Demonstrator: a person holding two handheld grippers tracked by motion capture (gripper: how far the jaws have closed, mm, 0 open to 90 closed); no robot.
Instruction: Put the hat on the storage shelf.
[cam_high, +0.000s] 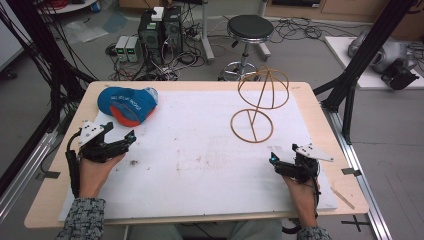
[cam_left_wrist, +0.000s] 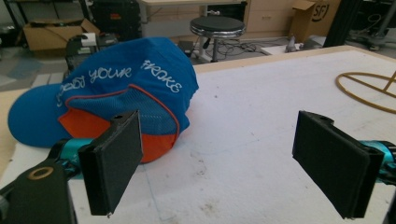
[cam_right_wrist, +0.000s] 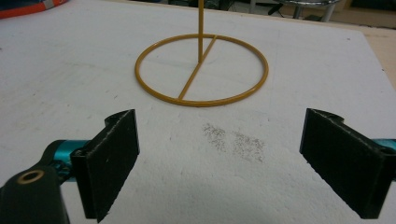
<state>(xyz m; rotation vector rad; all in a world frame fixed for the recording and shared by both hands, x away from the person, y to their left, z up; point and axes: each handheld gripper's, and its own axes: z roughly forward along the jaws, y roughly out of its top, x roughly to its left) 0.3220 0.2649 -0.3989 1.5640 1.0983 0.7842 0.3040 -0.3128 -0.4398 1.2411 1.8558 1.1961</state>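
A blue and orange cap (cam_high: 128, 104) with white lettering lies on the white board at the far left. In the left gripper view the cap (cam_left_wrist: 107, 93) sits just beyond the left jaw. A yellow wire stand (cam_high: 260, 102) with a round base and a domed top rises at the right of the board; its base ring (cam_right_wrist: 201, 70) lies ahead of the right gripper. My left gripper (cam_high: 131, 136) rests open near the cap, nothing between its jaws. My right gripper (cam_high: 272, 160) is open too, a short way in front of the stand.
The white board (cam_high: 200, 155) covers most of the wooden table (cam_high: 55, 185). Black frame posts (cam_high: 350, 75) stand at the table's right and left sides. A stool (cam_high: 249, 30), computers and cables sit on the floor beyond the far edge.
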